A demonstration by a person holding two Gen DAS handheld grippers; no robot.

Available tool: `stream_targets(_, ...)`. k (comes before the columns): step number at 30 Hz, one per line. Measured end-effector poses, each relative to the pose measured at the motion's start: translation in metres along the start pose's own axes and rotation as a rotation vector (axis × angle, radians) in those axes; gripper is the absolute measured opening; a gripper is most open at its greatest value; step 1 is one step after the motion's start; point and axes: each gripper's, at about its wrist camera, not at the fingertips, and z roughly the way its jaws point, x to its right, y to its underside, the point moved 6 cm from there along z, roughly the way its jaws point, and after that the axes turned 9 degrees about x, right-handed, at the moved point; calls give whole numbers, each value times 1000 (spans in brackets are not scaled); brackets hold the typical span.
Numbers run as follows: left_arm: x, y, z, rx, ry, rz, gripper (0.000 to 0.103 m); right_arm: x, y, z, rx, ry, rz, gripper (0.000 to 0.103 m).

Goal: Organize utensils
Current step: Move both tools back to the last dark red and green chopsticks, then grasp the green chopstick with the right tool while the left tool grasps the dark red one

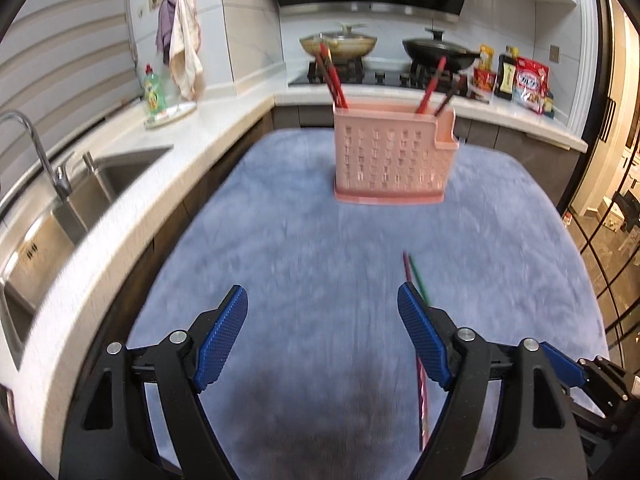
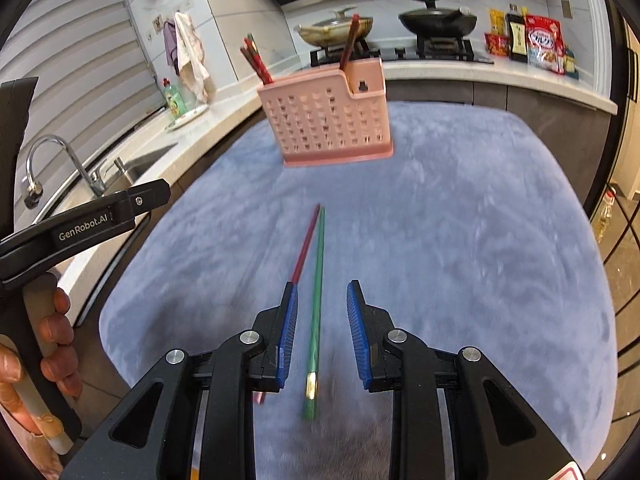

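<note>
A pink perforated utensil holder (image 1: 390, 156) stands at the far side of the blue cloth and holds several red chopsticks (image 1: 332, 78); it also shows in the right wrist view (image 2: 330, 124). A green chopstick (image 2: 317, 304) and a red chopstick (image 2: 306, 246) lie side by side on the cloth. My right gripper (image 2: 322, 300) is open, with the green chopstick between its fingers and the red one under the left finger. My left gripper (image 1: 322, 304) is open and empty; the two chopsticks (image 1: 412, 272) lie by its right finger.
The blue cloth (image 1: 304, 240) covers the table. A white counter with a steel sink (image 1: 60, 208) and tap runs along the left. A stove with two pans (image 1: 438, 50), bottles and snack packets sits behind. The left gripper's body (image 2: 80, 224) shows at the left.
</note>
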Motion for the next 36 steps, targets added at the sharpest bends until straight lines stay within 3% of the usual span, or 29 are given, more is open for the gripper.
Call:
stream_targets(9, 5, 57, 8, -99, 3, 6, 74, -8, 51, 10, -74, -7, -17, 26)
stream_targets(23, 8, 103, 13, -191, 3, 9, 74, -11, 74, 24, -108, 13, -27, 25)
stream_targets(33, 10, 109, 15, -208, 9, 12, 74, -4, 78, 30, -120, 37, -25, 11)
stream_targets(36, 11, 110, 16, -210, 10, 14, 78, 0, 78, 30, -117, 43, -16, 7)
